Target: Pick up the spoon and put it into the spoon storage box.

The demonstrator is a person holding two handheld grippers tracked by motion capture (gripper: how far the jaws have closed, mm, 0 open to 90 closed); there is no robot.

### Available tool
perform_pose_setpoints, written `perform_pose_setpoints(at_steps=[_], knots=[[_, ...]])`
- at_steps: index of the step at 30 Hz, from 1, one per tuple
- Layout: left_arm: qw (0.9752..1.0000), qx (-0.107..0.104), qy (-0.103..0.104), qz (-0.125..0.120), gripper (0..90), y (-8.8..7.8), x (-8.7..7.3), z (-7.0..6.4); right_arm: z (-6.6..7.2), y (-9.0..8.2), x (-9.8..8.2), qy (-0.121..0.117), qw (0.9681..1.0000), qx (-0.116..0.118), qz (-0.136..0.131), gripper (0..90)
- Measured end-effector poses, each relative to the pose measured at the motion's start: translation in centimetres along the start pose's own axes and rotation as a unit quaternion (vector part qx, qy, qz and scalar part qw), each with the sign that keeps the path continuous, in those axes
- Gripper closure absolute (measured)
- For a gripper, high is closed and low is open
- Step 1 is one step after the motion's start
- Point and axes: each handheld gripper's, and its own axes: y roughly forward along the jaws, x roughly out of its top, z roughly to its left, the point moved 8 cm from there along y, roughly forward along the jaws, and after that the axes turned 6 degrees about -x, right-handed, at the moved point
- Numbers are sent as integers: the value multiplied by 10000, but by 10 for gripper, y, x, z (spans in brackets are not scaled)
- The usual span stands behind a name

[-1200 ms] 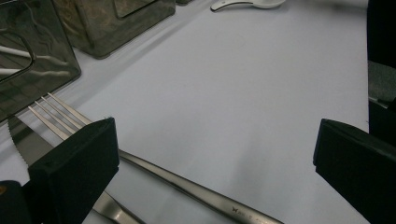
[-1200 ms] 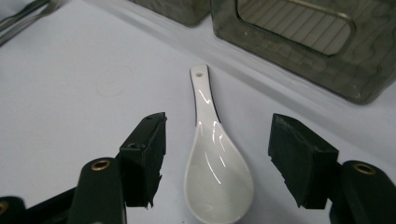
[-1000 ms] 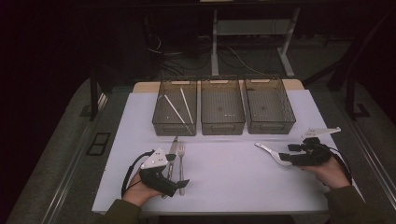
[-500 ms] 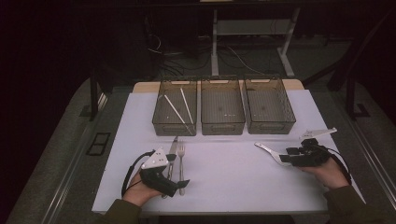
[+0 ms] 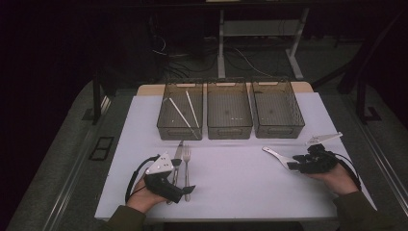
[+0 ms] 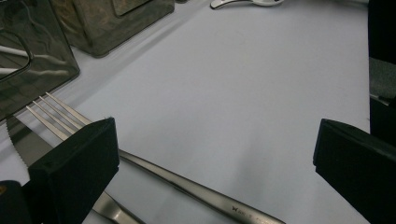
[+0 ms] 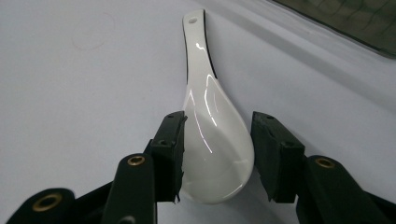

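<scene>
The white spoon [image 7: 212, 135] lies on the table [image 5: 231, 187], right of centre, its bowl between the right gripper [image 7: 217, 154]'s jaws, which have just been closing; the left pad touches, the right stands just off. The grasp is in hand; next, probably clamp and lift toward a bin [image 5: 277, 109]. The left gripper [image 6: 212, 154] rests wide apart beside the fork [image 6: 154, 170].

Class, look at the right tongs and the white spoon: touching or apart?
Cannot tell. In the right gripper view the right tongs, which have just been closing, straddle the white spoon; its left pad looks against the bowl, the right shows a sliver.
</scene>
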Motion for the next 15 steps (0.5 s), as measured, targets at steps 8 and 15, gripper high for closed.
perform_pose_setpoints(at_steps=[8,15], knots=[[10000,2,3,-1,0,0,0,0,3,1,-2,-111,9999,21,127,563],[10000,6,15,6,0,0,0,0,7,2,-3,-315,9993,33,203,605]])
